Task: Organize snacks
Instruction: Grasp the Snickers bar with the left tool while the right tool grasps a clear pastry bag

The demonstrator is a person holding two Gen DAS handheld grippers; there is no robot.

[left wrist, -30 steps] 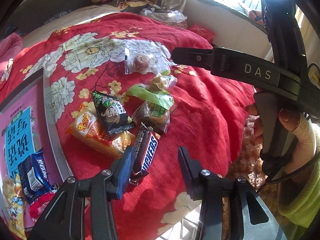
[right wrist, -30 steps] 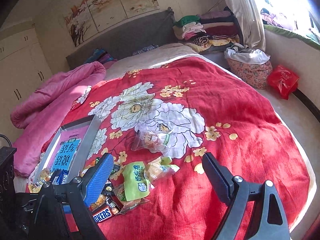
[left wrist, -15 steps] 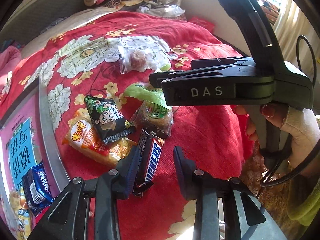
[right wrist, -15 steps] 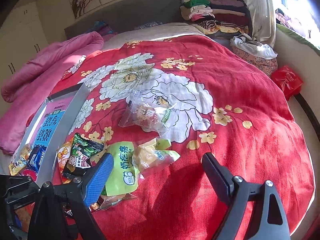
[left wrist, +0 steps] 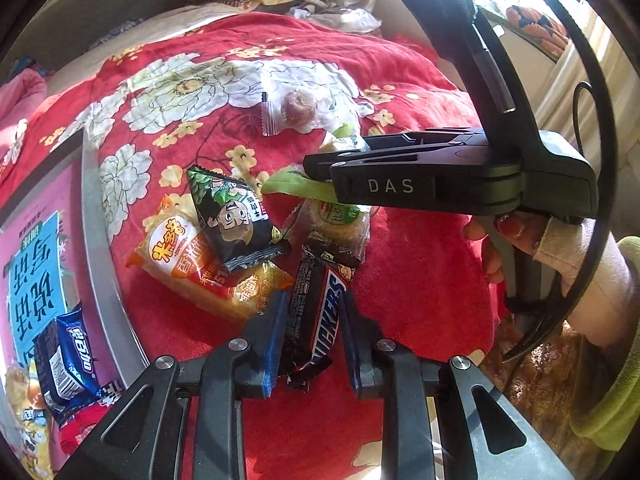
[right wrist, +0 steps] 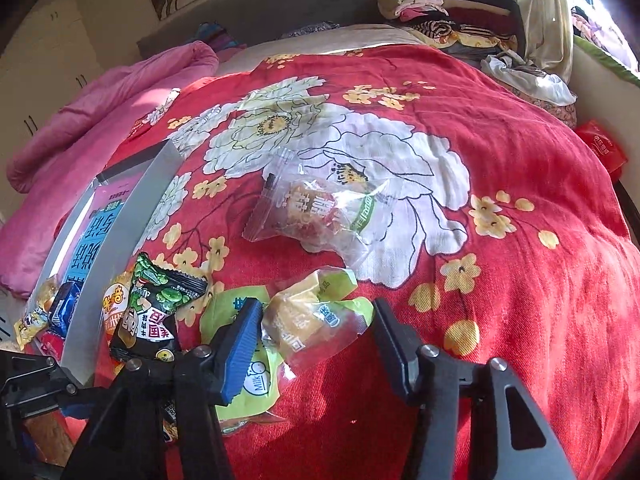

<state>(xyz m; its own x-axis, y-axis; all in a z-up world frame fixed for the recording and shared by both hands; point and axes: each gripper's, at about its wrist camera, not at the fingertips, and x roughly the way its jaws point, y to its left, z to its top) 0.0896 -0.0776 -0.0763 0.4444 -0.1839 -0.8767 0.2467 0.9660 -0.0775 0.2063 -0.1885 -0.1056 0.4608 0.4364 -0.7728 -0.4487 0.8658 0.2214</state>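
Red floral bedding [right wrist: 500,152] fills both views, sunlit from a window at the upper right, with folded clothes stacked by the headboard at the top of the frame. Along the left edge sits a shallow grey-rimmed tray [left wrist: 94,216] with a pink printed bottom, already holding a blue biscuit packet [left wrist: 64,354] in its lower left corner. Loose snacks lie in a small heap at the middle of the left wrist view. The left gripper [left wrist: 310,332] has just been closing, and its blue-padded jaws now look pressed against the long sides of a brown Snickers bar [left wrist: 316,312] lying lengthwise between them, still on the cloth. That bar looks light and fairly stiff under slick wrapper film, so a grip across its middle seems safer than one at the crimped ends, which would likely slide. The right gripper [right wrist: 316,340] has also just been closing, yet its jaws stand apart around a crinkled yellow-and-green cake wrapper [right wrist: 316,320], the right pad clear of it; that packet looks soft and puffy, best taken gently at its bulk. Beside it lie a black-and-green pea packet [left wrist: 232,216], an orange rice cracker pack [left wrist: 188,260] and, higher up, a clear-wrapped sweet [right wrist: 320,212].
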